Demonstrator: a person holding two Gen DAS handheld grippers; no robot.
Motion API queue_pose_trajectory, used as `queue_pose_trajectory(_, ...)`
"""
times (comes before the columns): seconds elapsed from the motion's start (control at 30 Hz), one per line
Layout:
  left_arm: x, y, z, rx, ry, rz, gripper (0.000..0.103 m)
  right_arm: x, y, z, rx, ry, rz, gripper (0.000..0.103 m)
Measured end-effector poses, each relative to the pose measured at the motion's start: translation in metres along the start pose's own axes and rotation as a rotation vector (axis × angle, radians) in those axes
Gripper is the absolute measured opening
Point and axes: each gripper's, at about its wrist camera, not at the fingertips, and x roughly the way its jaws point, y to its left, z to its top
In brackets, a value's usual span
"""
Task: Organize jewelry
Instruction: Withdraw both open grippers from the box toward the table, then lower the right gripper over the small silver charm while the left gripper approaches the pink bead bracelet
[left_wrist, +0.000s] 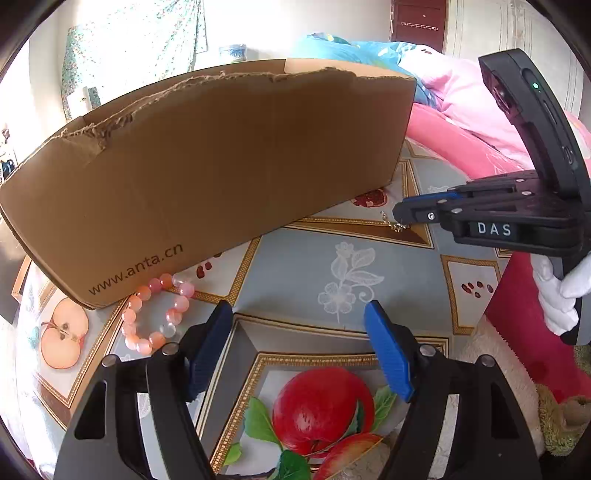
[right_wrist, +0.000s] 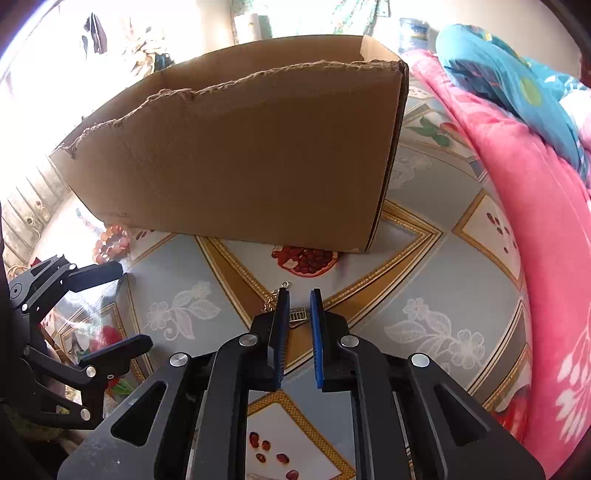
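A pink and clear bead bracelet (left_wrist: 155, 314) lies on the fruit-patterned tablecloth (left_wrist: 295, 258), against the front corner of an open cardboard box (left_wrist: 221, 166). My left gripper (left_wrist: 298, 308) hovers open over bare cloth, just right of the bracelet, with nothing between its fingers. A thin gold necklace (right_wrist: 297, 315) with a small pendant lies in front of the box (right_wrist: 240, 166). My right gripper (right_wrist: 299, 295) points down at it with its jaws narrow, the pendant in the gap and a sliver of space still showing. The left view shows the right gripper's (left_wrist: 400, 216) tips at the chain (left_wrist: 393, 223).
The box has a torn top edge and fills the back of the table. A pink blanket (right_wrist: 535, 221) and blue bedding border the table's right side. A white-gloved hand (left_wrist: 557, 295) holds the right gripper. The left gripper (right_wrist: 135, 304) and the bracelet (right_wrist: 110, 243) show at the right view's left edge.
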Motion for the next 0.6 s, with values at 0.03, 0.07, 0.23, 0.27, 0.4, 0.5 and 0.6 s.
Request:
queue_pose_trajectory(0.03,0.0,0.0,0.0,-0.001,-0.001,0.0,0.072,-0.002,0.003,-0.003,0.003,0.006,0.009,0.011)
queue_pose_trajectory(0.07,0.0,0.0,0.0,-0.002,-0.003,-0.001,0.072,-0.004,0.006,-0.006,0.003,0.01,0.015,0.011)
queue_pose_trajectory(0.23,-0.005,0.004,-0.004,-0.009,-0.01,-0.002,0.073,-0.011,0.021,-0.019,-0.001,0.024,0.042,0.011)
queue_pose_trajectory(0.27,-0.006,0.004,-0.005,-0.009,-0.01,-0.002,0.073,-0.012,0.026,-0.021,0.002,0.026,0.055,0.011)
queue_pose_trajectory(0.4,-0.012,0.01,-0.009,-0.03,-0.012,-0.004,0.073,-0.014,0.041,-0.024,-0.01,0.027,0.086,0.011)
queue_pose_trajectory(0.5,-0.02,0.017,-0.011,-0.047,-0.028,0.019,0.073,-0.013,0.052,-0.024,-0.025,0.022,0.112,0.011)
queue_pose_trajectory(0.6,-0.027,0.029,-0.012,-0.07,-0.046,0.058,0.073,-0.01,0.06,-0.023,-0.048,0.009,0.13,0.011)
